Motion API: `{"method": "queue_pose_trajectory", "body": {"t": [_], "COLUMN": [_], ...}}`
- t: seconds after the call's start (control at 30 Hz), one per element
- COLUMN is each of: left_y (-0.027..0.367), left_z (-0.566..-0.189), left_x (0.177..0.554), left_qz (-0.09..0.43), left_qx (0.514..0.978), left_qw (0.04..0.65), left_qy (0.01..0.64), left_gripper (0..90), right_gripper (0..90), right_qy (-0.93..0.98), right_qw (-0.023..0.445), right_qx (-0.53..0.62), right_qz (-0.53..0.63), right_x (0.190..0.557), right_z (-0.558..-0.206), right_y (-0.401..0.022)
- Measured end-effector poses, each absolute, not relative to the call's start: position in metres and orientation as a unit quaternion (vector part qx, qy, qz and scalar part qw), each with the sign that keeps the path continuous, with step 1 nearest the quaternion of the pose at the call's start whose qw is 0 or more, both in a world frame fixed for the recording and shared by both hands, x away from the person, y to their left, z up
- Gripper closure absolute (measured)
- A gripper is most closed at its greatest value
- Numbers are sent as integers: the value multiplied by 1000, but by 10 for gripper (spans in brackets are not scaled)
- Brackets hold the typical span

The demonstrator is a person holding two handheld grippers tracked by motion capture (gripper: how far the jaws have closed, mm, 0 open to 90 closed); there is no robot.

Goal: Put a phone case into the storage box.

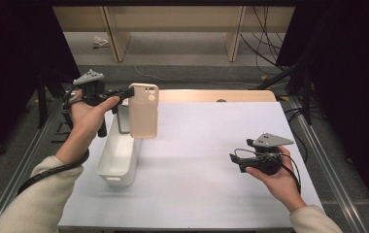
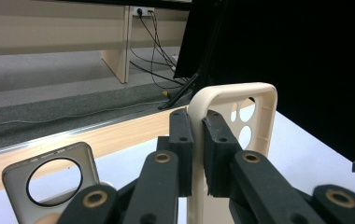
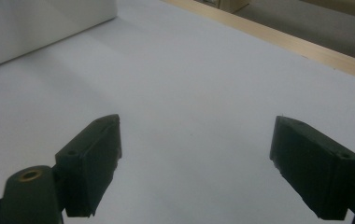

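Note:
A beige phone case (image 1: pixel 143 114) hangs upright above the far end of a white bin (image 1: pixel 119 158). My left gripper (image 1: pixel 127 92) is shut on the case's upper left edge. In the left gripper view the case's rim (image 2: pixel 259 93) stands pinched between the jaws of the left gripper (image 2: pixel 196 126), its camera cutouts facing right. A grey phone case (image 2: pixel 49 179) with a round hole stands behind, at the bin's far end (image 1: pixel 123 120). My right gripper (image 1: pixel 233 159) rests low over the white table at the right, open and with nothing between its jaws (image 3: pixel 196 154).
The white table top (image 1: pixel 197 184) has a wooden strip (image 1: pixel 211 95) along its far edge. The bin's wall (image 3: pixel 40 28) is at the upper left of the right gripper view. Metal rails run along both table sides, with cables on the floor beyond.

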State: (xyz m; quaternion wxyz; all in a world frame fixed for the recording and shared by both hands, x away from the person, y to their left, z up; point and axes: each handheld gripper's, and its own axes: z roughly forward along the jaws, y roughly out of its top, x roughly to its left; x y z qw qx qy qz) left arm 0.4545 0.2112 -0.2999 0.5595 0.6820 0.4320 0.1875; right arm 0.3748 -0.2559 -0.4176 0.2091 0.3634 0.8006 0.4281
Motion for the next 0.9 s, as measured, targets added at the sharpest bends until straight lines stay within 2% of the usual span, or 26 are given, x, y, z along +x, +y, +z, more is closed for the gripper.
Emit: {"method": "queue_pose_trajectory", "body": {"t": [0.9], "left_y": [220], "left_z": [-295], "left_x": [459], "left_qz": [194], "left_qx": [679], "left_qw": [558], "left_qy": [437], "left_gripper": [830], "right_gripper": [177], "right_qy": [799], "right_qw": [206], "right_qx": [366], "right_qz": [430], "right_x": [375], "right_z": [-418], "right_y": [-256]}}
